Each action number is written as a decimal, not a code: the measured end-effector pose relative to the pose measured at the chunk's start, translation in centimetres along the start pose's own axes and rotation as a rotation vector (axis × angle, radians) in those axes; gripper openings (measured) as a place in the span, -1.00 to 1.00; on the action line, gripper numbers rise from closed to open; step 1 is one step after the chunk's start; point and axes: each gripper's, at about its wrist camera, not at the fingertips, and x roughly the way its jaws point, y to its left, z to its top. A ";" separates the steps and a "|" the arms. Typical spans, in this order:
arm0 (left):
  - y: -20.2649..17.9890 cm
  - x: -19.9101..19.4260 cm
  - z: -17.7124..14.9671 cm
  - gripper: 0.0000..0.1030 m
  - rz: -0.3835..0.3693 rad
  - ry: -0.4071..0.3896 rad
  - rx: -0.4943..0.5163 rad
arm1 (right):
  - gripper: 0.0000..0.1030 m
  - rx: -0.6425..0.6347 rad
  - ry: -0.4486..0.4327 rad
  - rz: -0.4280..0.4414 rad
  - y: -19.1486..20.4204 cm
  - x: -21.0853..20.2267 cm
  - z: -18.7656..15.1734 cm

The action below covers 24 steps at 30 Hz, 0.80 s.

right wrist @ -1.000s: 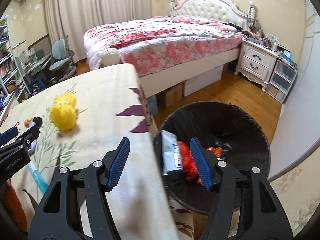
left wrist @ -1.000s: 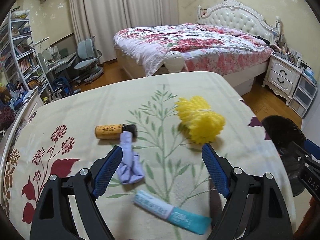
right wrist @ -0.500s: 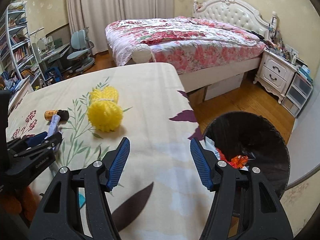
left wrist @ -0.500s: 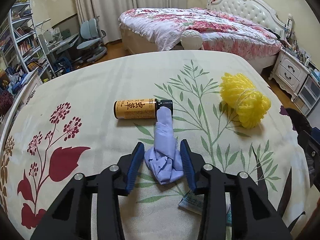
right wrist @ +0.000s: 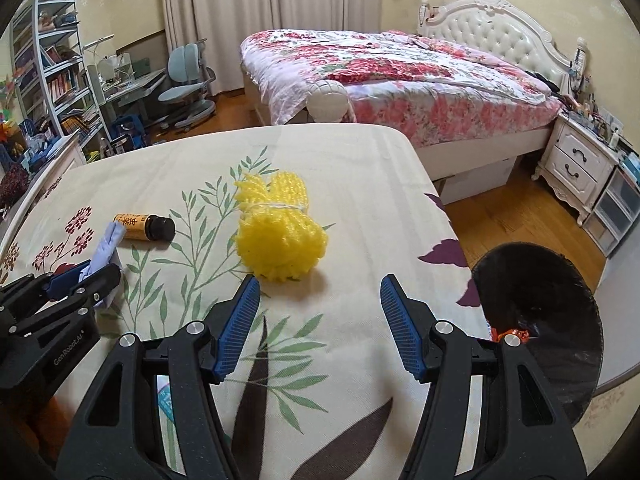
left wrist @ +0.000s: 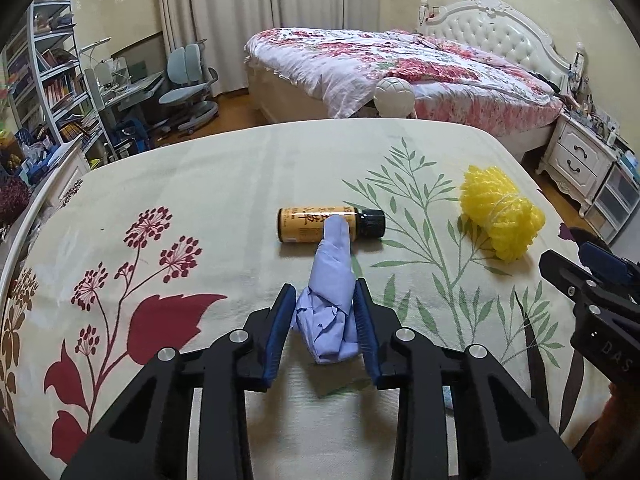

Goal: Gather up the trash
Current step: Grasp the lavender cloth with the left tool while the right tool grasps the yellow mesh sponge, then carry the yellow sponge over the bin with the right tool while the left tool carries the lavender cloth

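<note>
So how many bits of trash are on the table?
4: a glove pinched in the left gripper, a bottle behind it, a yellow net mid-table, a wrapper partly hidden below. More may hide.

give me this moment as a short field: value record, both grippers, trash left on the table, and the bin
left gripper: shut on crumpled lilac glove
right gripper: open, empty, near the yellow foam net
amber bottle with black cap: lying on its side on the floral tablecloth, partly behind the glove tip
teal-and-white wrapper: mostly hidden under the right gripper
black round bin: on the floor off the table's right edge, orange scrap inside
</note>
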 end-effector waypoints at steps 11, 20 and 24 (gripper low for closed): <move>4.0 0.0 0.8 -0.36 0.058 -0.019 -0.056 | 0.29 -0.017 0.020 0.020 2.2 3.1 2.6; 4.9 0.8 0.7 -0.36 0.074 -0.007 -0.078 | 0.00 -0.014 0.065 0.027 2.4 4.9 2.6; 4.6 1.0 0.5 -0.36 0.068 -0.003 -0.078 | -0.09 -0.025 0.064 0.030 2.5 4.6 2.1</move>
